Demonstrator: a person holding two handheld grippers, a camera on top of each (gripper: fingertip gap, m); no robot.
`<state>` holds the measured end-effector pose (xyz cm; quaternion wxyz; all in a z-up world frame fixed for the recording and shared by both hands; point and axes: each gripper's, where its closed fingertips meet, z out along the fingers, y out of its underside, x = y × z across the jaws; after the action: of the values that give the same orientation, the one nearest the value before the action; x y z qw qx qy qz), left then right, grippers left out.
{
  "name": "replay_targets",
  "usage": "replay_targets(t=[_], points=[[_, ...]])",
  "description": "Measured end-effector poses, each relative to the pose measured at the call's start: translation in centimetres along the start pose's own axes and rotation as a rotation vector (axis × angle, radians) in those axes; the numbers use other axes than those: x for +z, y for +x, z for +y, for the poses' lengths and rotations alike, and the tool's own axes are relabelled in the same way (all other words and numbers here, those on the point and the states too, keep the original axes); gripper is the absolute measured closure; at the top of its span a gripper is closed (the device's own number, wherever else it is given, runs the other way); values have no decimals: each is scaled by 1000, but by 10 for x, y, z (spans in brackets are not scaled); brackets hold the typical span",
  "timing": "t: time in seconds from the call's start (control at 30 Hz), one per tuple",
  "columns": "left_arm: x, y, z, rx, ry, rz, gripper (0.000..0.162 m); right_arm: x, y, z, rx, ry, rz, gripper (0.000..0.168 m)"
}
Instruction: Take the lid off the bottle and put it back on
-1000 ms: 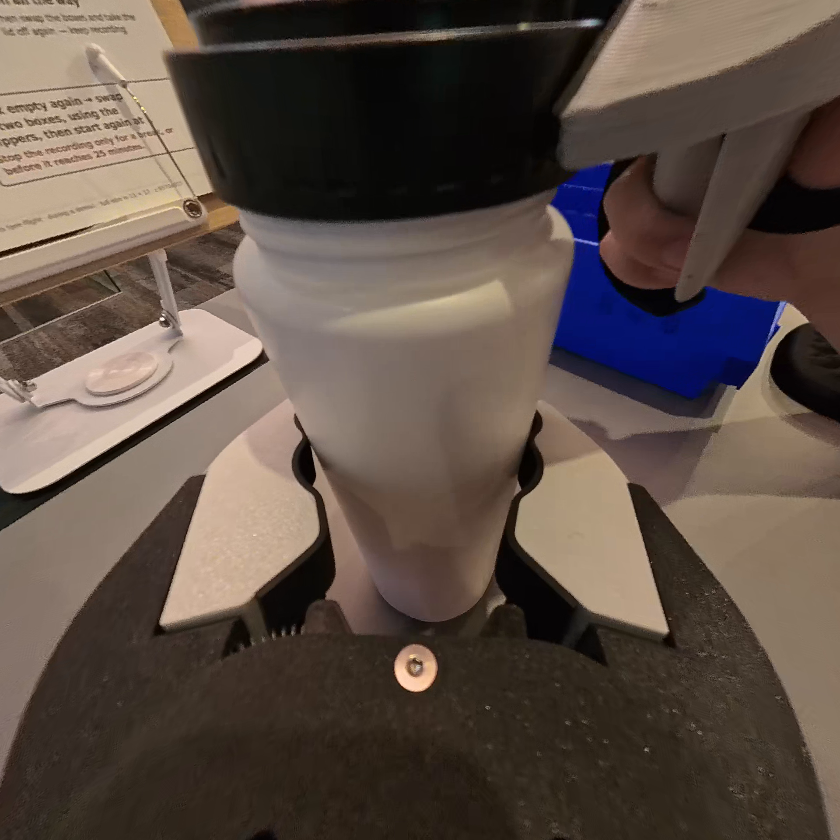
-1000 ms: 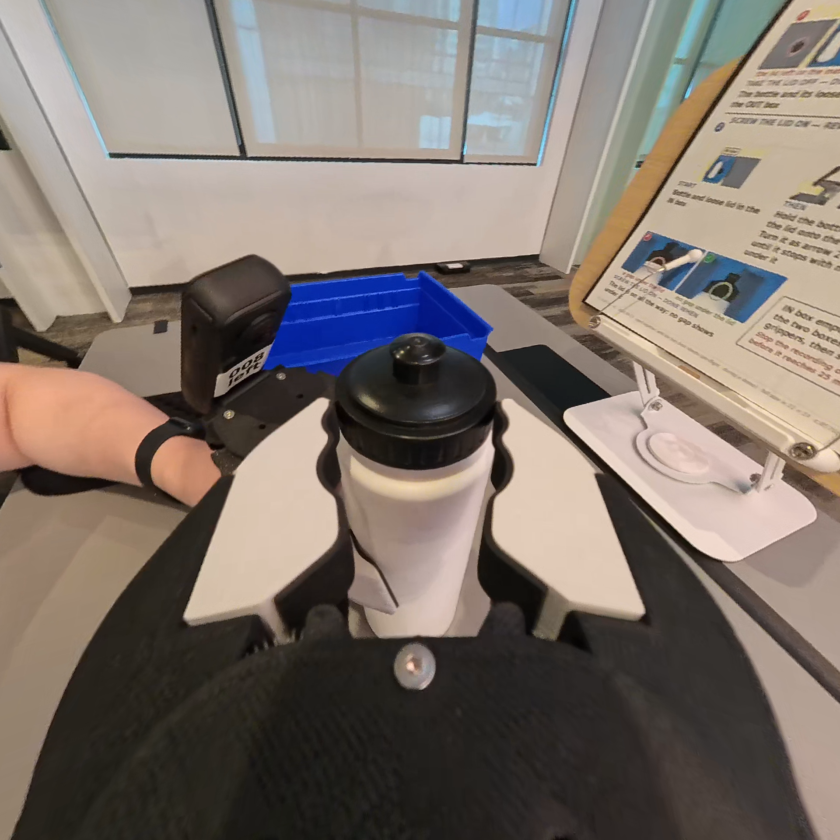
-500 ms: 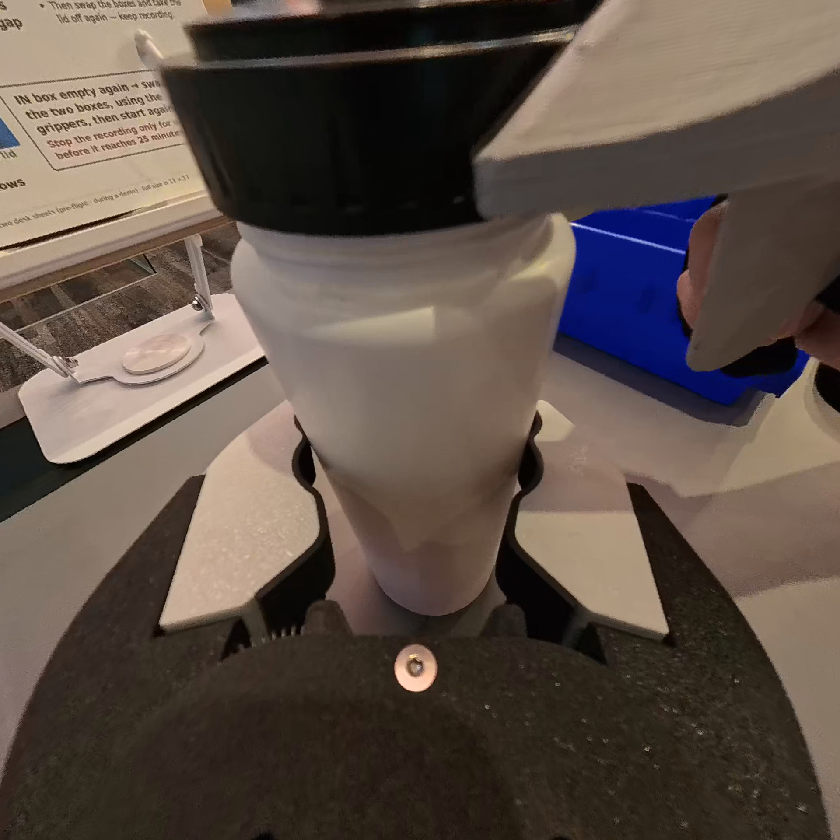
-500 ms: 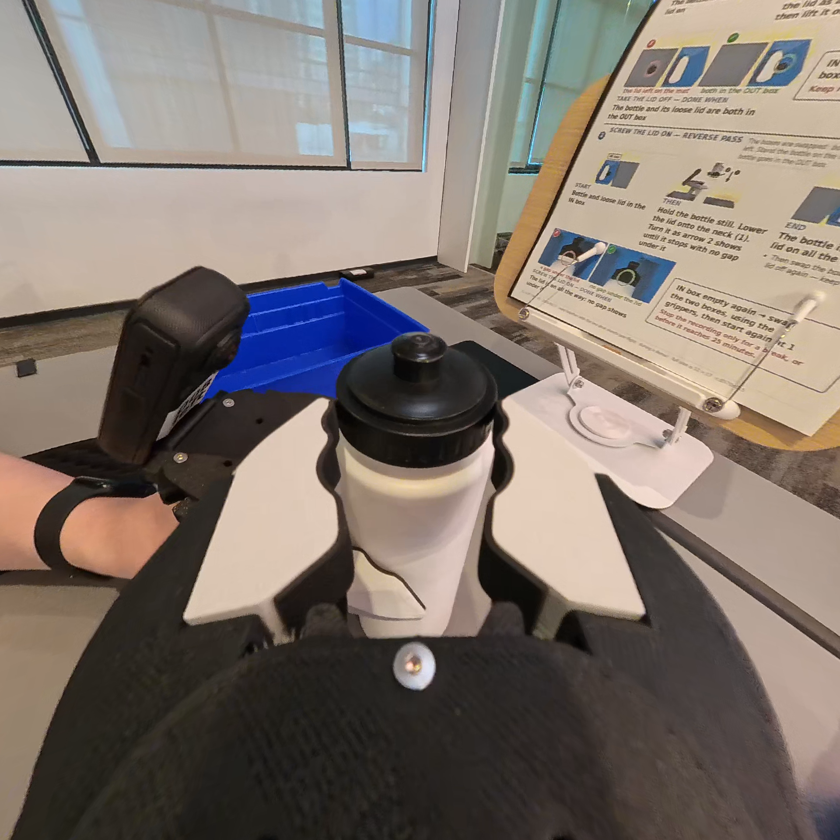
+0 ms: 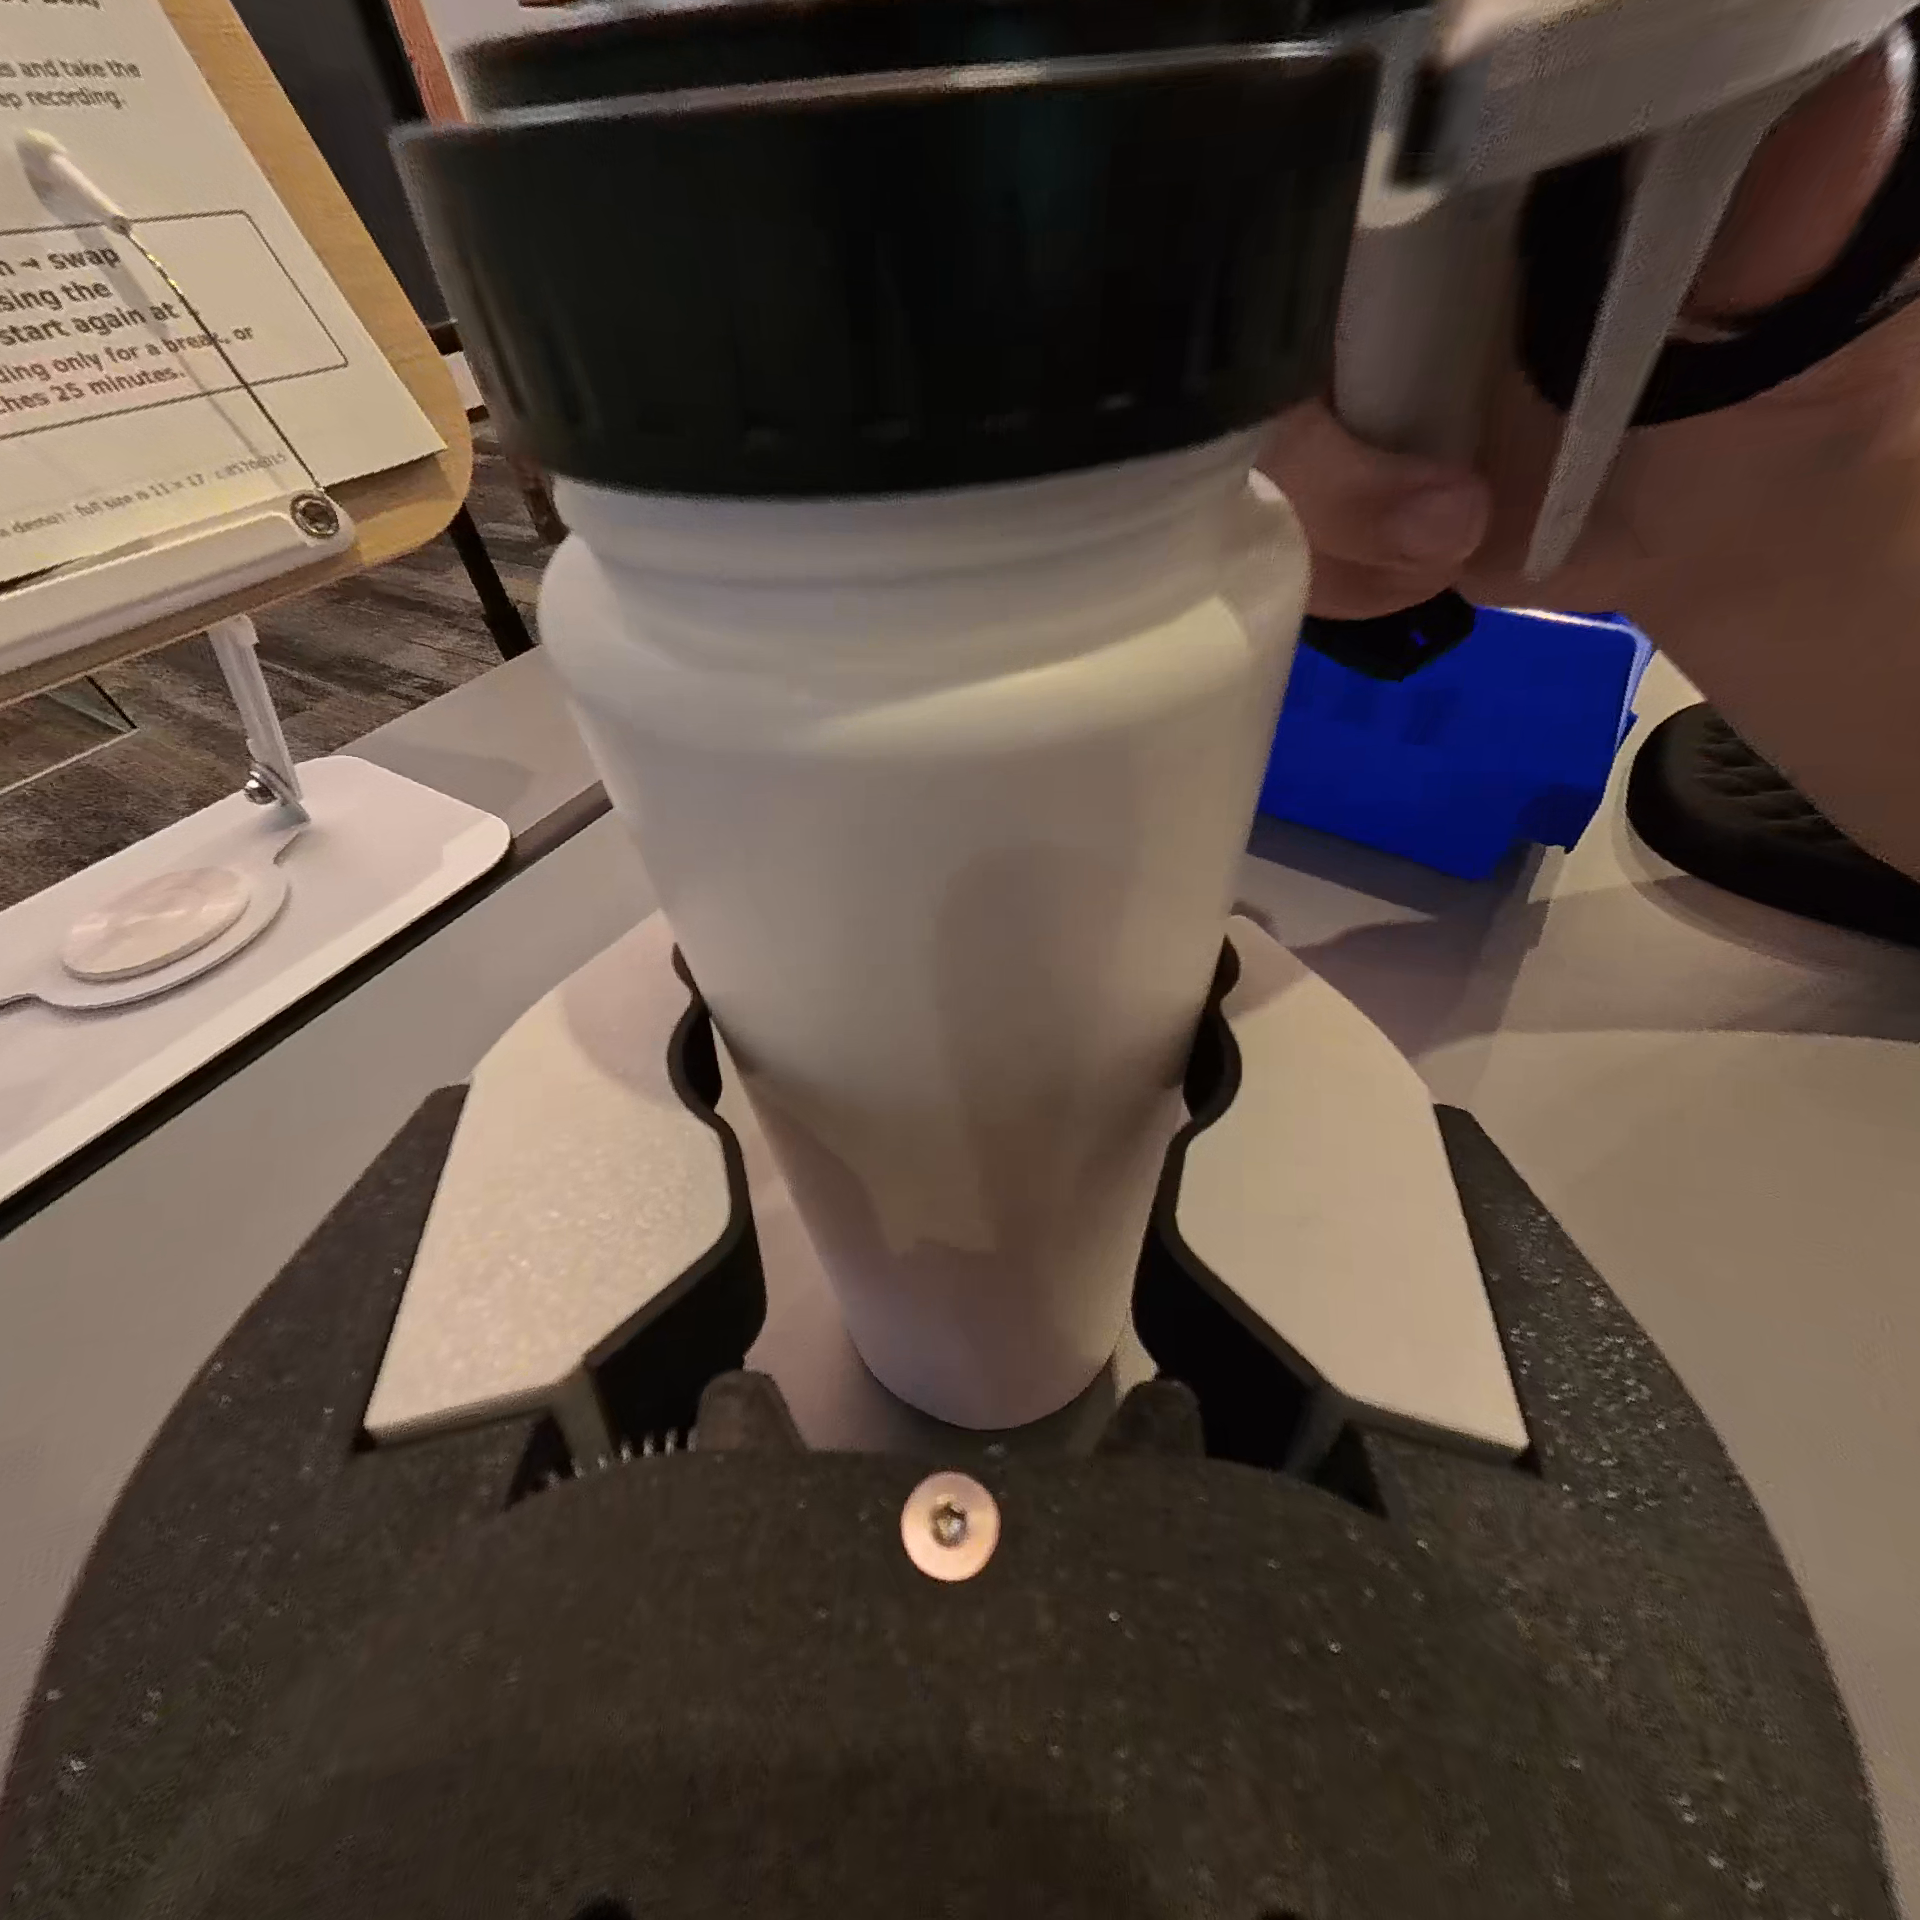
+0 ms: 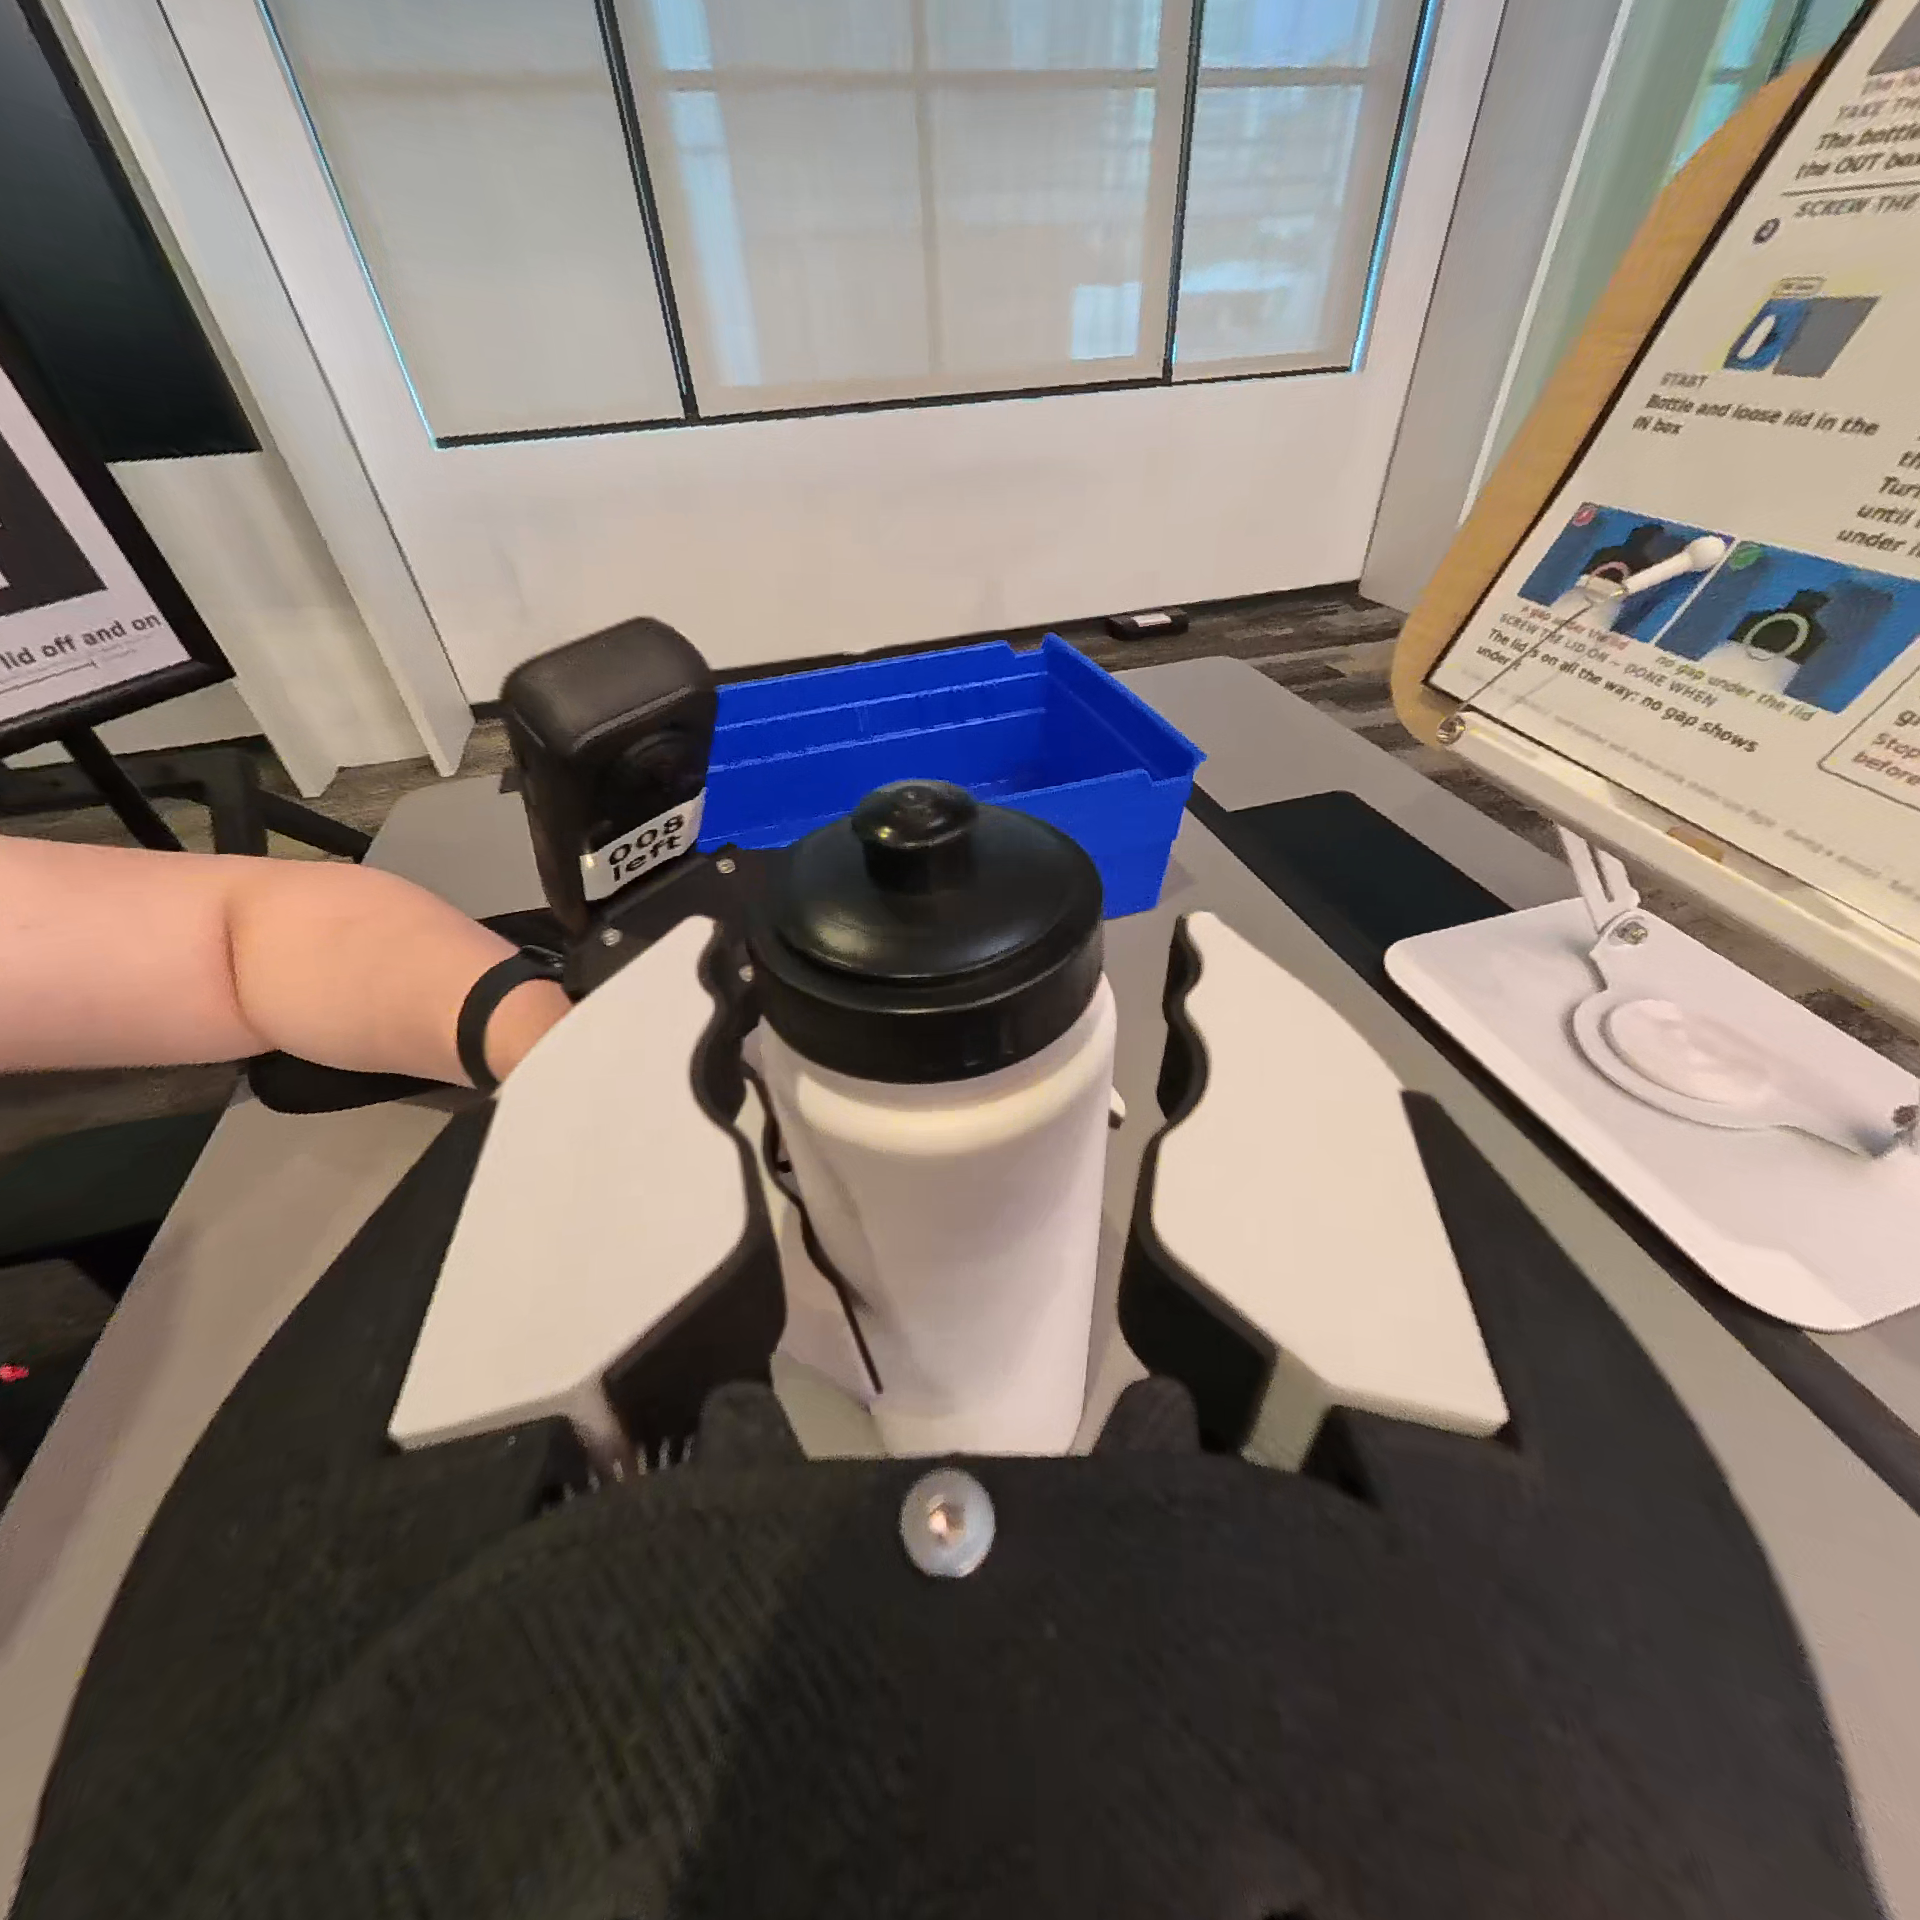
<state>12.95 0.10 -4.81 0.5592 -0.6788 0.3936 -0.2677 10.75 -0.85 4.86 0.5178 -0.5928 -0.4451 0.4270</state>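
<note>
A white bottle stands upright on the grey table, with a black lid with a spout on its neck. A strip of the neck shows under the lid. My left gripper is shut on the lower body of the bottle. In the right wrist view, my right gripper is level with the lid. Its jaws stand open with a small gap on each side of the lid. The bottle body shows below, between the fingers. The right gripper's grey body and a hand show at the top right of the left wrist view.
A blue bin stands on the table behind the bottle. An instruction board on a white stand is at the right. The left gripper's camera and a forearm lie to the left of the bottle.
My right gripper was shut on the lid and turned to the right with it. It has now swung back left, and its jaws have opened off the lid. The left gripper has kept its hold.
</note>
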Motion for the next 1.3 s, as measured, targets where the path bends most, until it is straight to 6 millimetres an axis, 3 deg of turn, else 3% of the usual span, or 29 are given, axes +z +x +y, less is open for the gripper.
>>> replay_targets(t=[0.1, 0.7, 0.83, 0.93, 1.13, 1.3], points=[[0, -1, 0, -3, -5, -5, 72, 3, -4, 2, -19, -8, -16, 101], [-5, -19, 4, -39, -65, -183, 73, 15, 3, 2, -24, 13, 370, 100], [-5, -17, 4, -28, -57, -151, 73, 17, -4, 1, -151, -38, 261, 89], [-4, -14, 3, -13, -43, -114, 73, 12, -9, 0, -142, -36, 133, 86], [-3, -8, 2, -15, -27, -63, 73, 7, -2, 2, -66, -8, 60, 87], [-2, -5, 2, -7, -27, -56, 73, 7, -4, 3, -40, 2, 31, 100]])
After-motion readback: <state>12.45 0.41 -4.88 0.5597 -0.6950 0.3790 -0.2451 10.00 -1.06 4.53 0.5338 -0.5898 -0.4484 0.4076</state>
